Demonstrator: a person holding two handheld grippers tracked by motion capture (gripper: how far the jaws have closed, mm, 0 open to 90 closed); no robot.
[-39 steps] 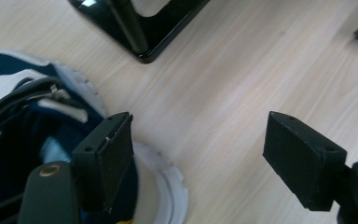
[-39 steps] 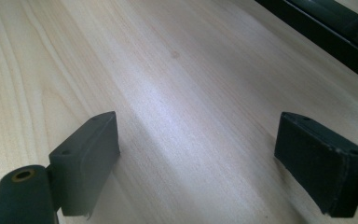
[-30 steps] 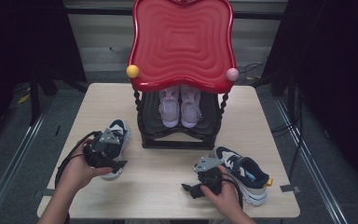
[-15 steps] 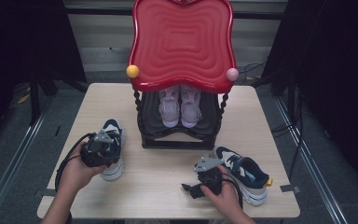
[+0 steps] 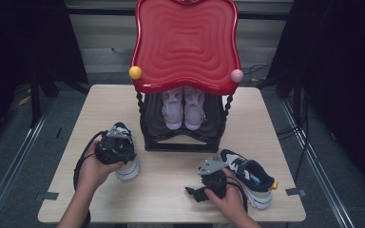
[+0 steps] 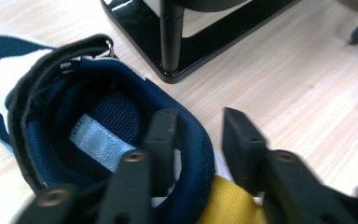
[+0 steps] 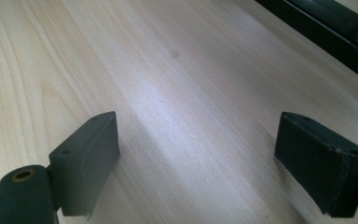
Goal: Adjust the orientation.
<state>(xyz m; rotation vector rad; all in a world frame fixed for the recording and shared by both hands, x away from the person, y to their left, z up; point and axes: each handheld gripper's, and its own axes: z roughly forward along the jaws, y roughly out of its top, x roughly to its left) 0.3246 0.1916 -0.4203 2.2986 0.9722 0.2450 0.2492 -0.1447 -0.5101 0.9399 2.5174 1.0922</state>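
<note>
Left shoe (image 5: 123, 151): navy and white, on the desk near its left edge, just left of the black rack (image 5: 183, 137); long axis runs from near edge to far edge, toe away. Left gripper (image 6: 193, 140): jaws straddle the padded heel collar, one inside the opening, one outside, not visibly pressed tight. Right gripper (image 7: 196, 158): jaws spread wide over bare desk, right shoe (image 5: 249, 178) just beside it. Left hand nearer; lift likely upward toward rack.
</note>
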